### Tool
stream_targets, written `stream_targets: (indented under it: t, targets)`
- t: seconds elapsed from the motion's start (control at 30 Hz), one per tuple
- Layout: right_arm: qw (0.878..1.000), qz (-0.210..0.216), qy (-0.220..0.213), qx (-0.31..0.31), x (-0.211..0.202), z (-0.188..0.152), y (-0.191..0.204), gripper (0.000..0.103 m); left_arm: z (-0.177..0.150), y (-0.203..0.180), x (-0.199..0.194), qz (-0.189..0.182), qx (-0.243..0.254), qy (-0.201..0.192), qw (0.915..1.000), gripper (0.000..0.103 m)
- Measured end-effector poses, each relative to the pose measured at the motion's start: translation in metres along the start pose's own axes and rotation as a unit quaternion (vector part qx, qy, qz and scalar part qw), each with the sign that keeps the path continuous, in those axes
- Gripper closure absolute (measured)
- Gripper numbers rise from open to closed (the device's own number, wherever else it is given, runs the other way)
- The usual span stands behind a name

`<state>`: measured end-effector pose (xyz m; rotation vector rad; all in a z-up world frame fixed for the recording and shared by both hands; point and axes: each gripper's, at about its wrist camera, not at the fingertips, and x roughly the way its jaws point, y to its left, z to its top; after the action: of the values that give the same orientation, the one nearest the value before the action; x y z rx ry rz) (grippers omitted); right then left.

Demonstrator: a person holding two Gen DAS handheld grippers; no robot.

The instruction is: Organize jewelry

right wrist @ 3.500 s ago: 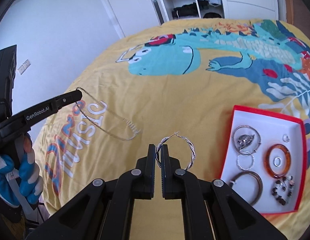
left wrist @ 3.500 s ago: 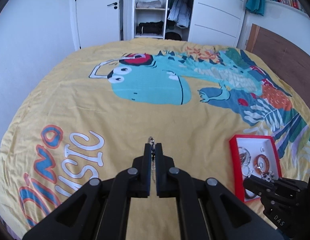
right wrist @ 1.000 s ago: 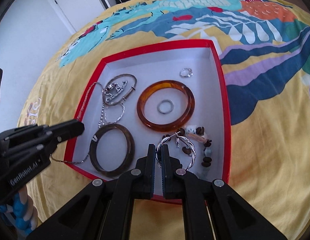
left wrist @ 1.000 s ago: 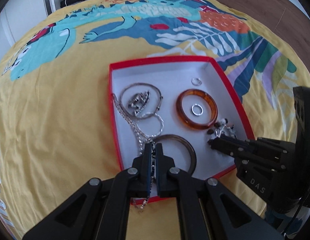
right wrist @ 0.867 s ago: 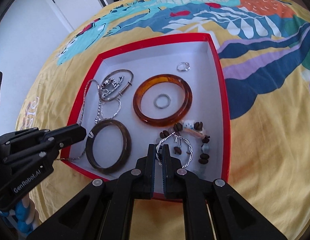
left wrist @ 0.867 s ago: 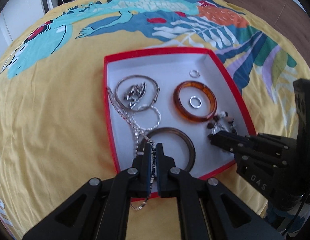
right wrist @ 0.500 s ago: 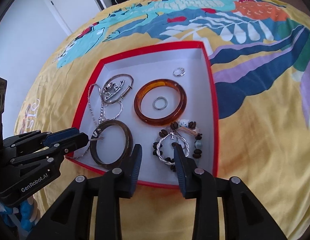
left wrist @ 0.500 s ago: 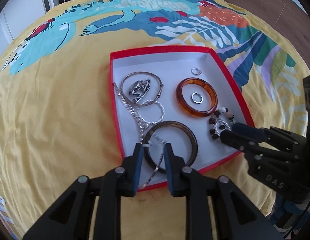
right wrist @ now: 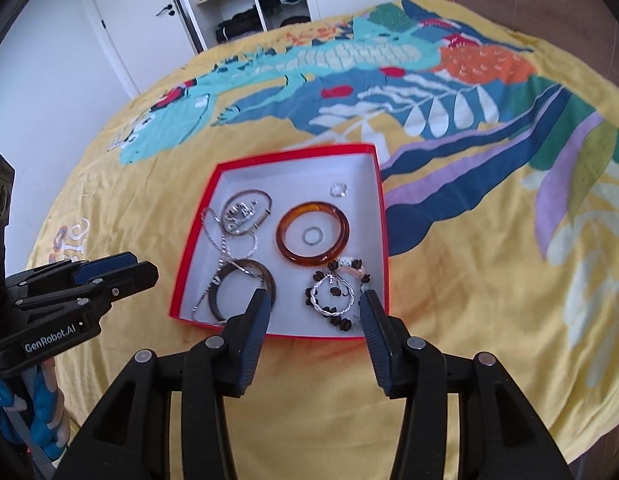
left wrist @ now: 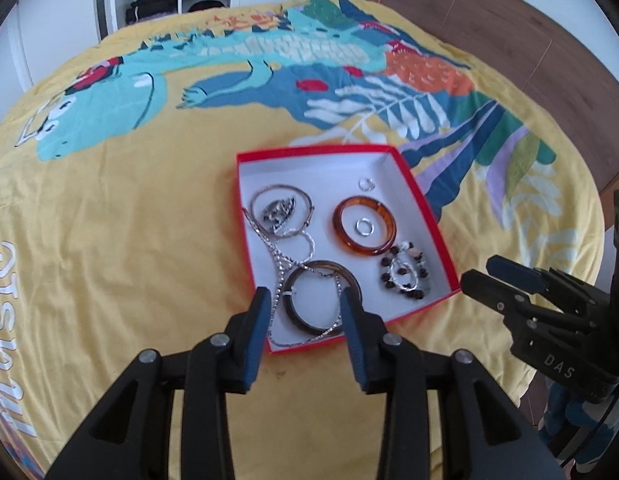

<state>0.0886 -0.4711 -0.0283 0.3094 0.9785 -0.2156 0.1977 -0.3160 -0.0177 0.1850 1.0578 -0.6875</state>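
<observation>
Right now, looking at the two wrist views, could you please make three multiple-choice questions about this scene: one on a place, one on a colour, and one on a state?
1. Where does the small silver ring lie?
A. inside the amber bangle
B. on the bedspread
C. on the box rim

2. What colour is the outside of the jewelry box?
A. blue
B. red
C. green

3. How are the left gripper and right gripper?
A. both open, empty
B. both shut on a chain
C. only the left open

Answers: 1 A, the bangle encircles the ring. 2 B, the rim is red and the inside white. 3 A, in each view the jaws stand apart with nothing between them.
</observation>
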Motion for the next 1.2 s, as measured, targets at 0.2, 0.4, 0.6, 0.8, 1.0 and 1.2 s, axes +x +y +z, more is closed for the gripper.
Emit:
stream_targets:
  t: [0.2, 0.4, 0.6, 0.8, 1.0, 1.2]
  targets:
    - [1.0, 0.002, -0.027, -0.011, -0.035, -0.003, 0.02, 0.055, -0.009, 0.01, -0.05, 0.02, -0.008, -0.036, 0.9991, 0.063]
    - [0.998, 0.008, -0.067, -0.021, -0.075, -0.012, 0.054, 0.042, -0.036, 0.028, -0.119, 0.086, -0.014, -0.094, 0.9917, 0.057]
    - [0.994, 0.024, -0.097, -0.046, -0.111, -0.037, 0.1, 0.03, -0.084, 0.057, -0.184, 0.146, -0.047, -0.14, 0.9781, 0.053]
    - [0.989, 0.031, -0.126, -0.071, -0.146, -0.075, 0.145, 0.017, -0.141, 0.084, -0.236, 0.201, -0.084, -0.169, 0.9613, 0.045]
    - [0.985, 0.032, -0.153, -0.076, -0.173, -0.103, 0.168, 0.0, -0.187, 0.093, -0.272, 0.233, -0.099, -0.189, 0.9486, 0.035]
    - [0.982, 0.015, -0.171, -0.083, -0.19, -0.124, 0.175, 0.0, -0.218, 0.09, -0.293, 0.239, -0.103, -0.203, 0.9439, 0.034]
